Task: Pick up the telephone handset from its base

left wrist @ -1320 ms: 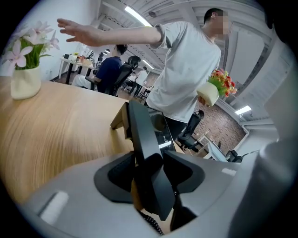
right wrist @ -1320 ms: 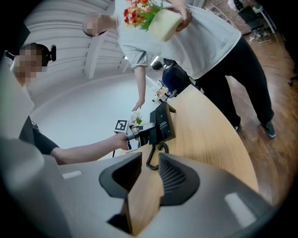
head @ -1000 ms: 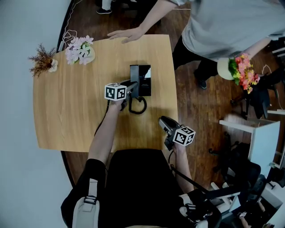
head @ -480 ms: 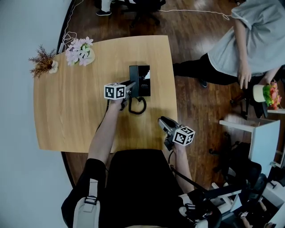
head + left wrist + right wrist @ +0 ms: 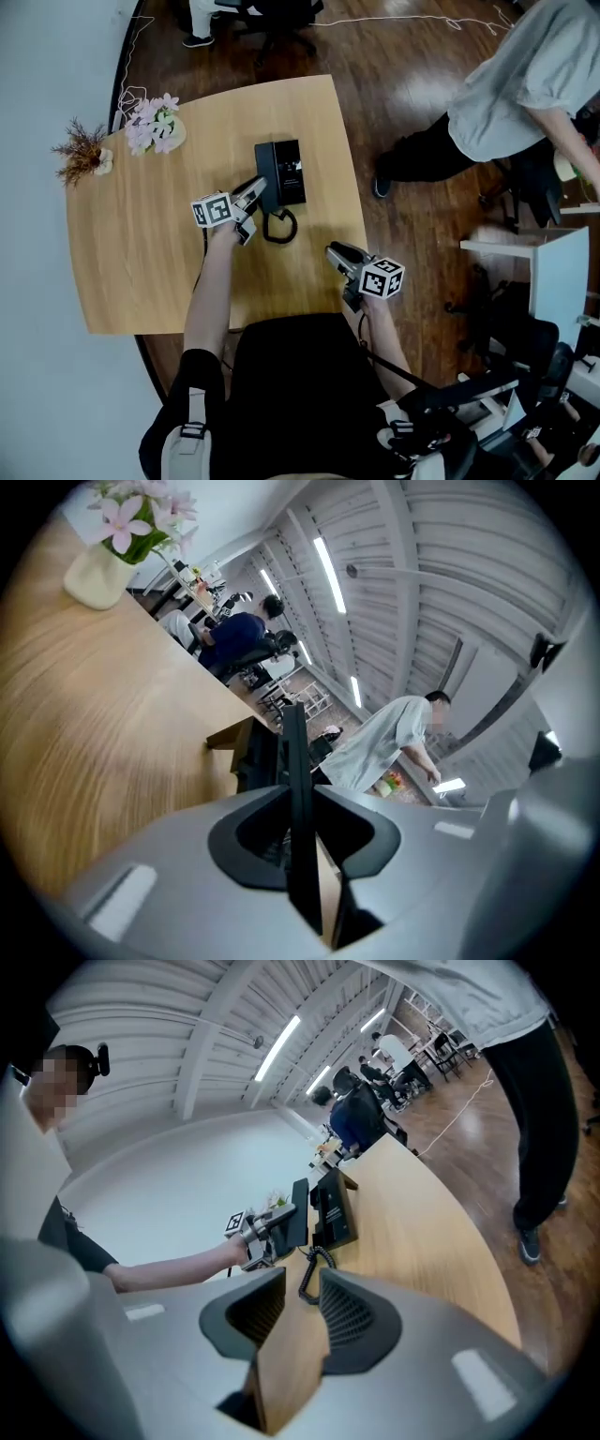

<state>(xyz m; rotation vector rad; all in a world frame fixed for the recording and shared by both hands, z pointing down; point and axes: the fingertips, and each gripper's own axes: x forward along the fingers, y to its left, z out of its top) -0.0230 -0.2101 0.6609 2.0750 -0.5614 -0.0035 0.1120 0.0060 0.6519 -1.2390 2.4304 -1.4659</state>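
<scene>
While left gripper closes jaws, pinching handset, handset stands tilted just beside base.

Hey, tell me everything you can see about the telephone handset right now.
The handset is a slim black slab, plastic by its look. It stands on edge between the jaws of the left gripper, which are closing on its flat sides. It is lifted clear of the base, beside it. A black coiled cord hangs from its lower end and loops on the table. No finer detail shows.
</scene>
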